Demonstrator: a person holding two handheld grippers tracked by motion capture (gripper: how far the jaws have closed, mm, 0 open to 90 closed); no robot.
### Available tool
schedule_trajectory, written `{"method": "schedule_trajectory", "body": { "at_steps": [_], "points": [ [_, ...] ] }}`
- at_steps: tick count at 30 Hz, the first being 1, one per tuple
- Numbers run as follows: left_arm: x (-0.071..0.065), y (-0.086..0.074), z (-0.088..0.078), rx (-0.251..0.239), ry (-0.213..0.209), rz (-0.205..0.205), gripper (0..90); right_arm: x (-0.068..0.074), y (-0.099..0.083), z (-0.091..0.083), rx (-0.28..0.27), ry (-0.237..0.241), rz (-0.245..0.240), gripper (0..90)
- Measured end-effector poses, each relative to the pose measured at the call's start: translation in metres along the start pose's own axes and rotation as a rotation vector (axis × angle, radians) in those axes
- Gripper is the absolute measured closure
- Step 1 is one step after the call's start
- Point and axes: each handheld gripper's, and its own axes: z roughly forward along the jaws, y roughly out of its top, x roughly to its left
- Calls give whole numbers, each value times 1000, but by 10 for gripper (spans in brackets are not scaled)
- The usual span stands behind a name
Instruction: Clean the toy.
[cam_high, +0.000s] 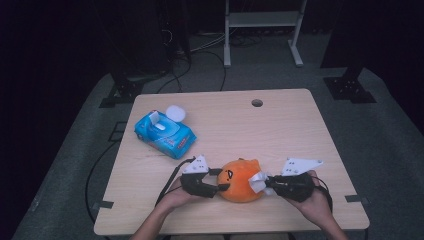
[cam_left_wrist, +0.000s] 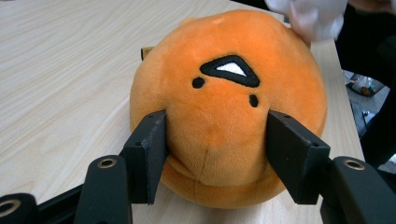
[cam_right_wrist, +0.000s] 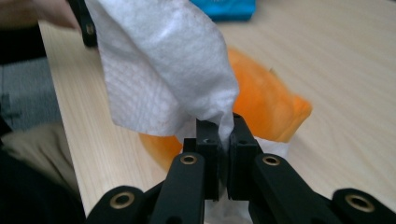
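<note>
- The orange plush toy (cam_high: 241, 180) sits near the front edge of the desk (cam_high: 280, 125), between both hands
- Left hand-held gripper (cam_left_wrist: 215, 140) has its jaws pressed into the plush on both sides, holding it
- Right hand-held gripper (cam_right_wrist: 223, 135) is clamped tight on a white wipe (cam_right_wrist: 163, 70) that touches the plush
- Risk: the soft plush may squirm out of the left grip if wiping pushes hard
- The thinly pinched wipe could slip free
- The blue wipe pack (cam_high: 165, 133) lies well apart
</note>
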Motion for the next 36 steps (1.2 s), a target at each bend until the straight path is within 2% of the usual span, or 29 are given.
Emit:
{"method": "schedule_trajectory", "body": {
  "at_steps": [3, 4, 5, 6, 7, 8, 10, 11, 12, 15, 17, 19, 21, 22, 25, 26, 28, 30, 32, 36],
  "points": [
    [0, 0, 0, -2, -2, -1, 392, 0, 4, 2, -11, -2, 1, 853],
    [0, 1, -1, -6, -18, -1, 379, 0, 3, 9, 11, 5, -5, 853],
    [0, 1, -1, -6, -18, -1, 361, 0, 3, 9, 11, 5, -5, 853],
    [-2, 5, -3, -13, -44, 4, 342, 2, 0, 17, 41, 20, -9, 854],
    [-2, 5, -3, -13, -44, 4, 322, 2, 0, 17, 41, 20, -9, 854],
    [-3, 7, -3, -20, -44, -7, 310, 8, -1, 20, 56, 44, -11, 854],
    [-4, 8, -1, -15, -40, 0, 303, 14, -1, 20, 50, 79, -8, 854],
    [-4, 8, -1, -15, -40, 0, 301, 14, -1, 20, 50, 79, -8, 854],
    [-6, 9, -1, -7, -35, 15, 301, 20, 2, 23, 53, 93, -29, 854],
    [-9, 9, 0, 3, -23, 33, 327, 23, 4, 26, 71, 95, -59, 854],
    [-9, 8, 0, 5, -12, 31, 343, 22, 4, 26, 72, 94, -56, 854],
    [-8, 7, 1, 6, -3, 27, 349, 8, 3, 16, 51, 77, -14, 854],
    [-8, 7, 2, 4, -2, 29, 352, 5, 2, 14, 47, 65, 1, 854],
    [-9, 6, 3, 5, -6, 40, 354, -6, -1, 8, 32, 36, 41, 855],
    [-10, 7, 3, 6, -10, 50, 358, -12, -3, 5, 25, 15, 68, 855],
    [-11, 7, 4, 9, -15, 69, 360, -14, -1, 5, -1, 20, 103, 855],
    [-13, 7, 5, 12, -20, 82, 364, -11, 3, 9, -18, 24, 93, 855],
    [-14, 7, 5, 14, -22, 85, 366, -7, 8, 14, -30, 40, 85, 854],
    [-13, 5, 4, 16, -22, 80, 369, -5, 9, 17, -27, 34, 74, 854],
    [-14, 4, 4, 18, -22, 84, 374, -14, 1, 14, -3, 11, 104, 854]
  ]
}}
